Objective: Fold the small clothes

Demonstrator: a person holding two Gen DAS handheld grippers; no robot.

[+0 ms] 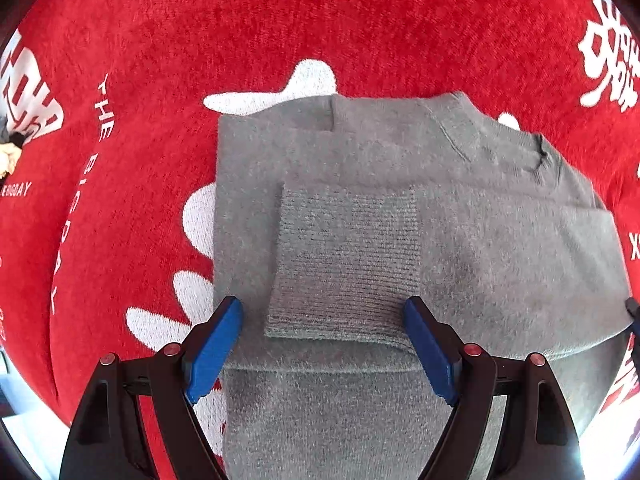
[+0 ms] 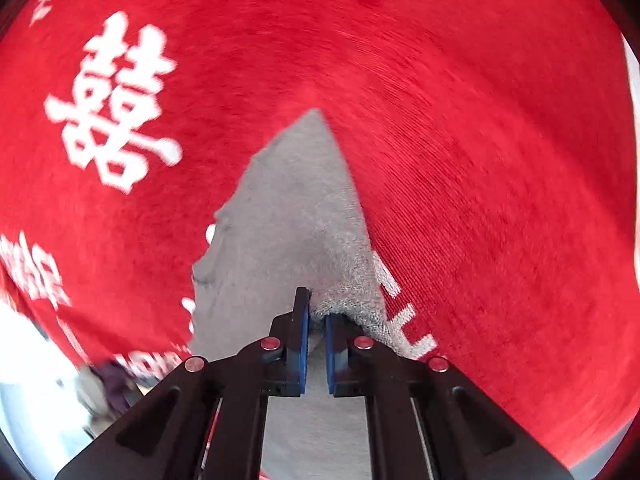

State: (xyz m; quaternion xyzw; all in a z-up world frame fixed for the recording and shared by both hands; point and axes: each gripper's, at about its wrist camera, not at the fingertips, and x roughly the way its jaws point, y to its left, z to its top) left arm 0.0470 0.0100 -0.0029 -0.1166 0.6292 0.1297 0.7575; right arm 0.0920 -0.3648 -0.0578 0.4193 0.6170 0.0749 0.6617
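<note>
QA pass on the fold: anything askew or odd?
Nothing damaged. The grey sweater lies on the red blanket, one ribbed cuff folded across it; the right gripper pinches the other sleeve's cuff.

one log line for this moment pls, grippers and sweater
step: folding | left gripper: open above sweater, cuff folded in | right gripper: shut on sweater edge | surface: red blanket

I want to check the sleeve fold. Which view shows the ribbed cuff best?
The left wrist view: the ribbed cuff lies flat on the grey sweater, fully visible. The right wrist view shows only a blurred ribbed edge at the right gripper.
</note>
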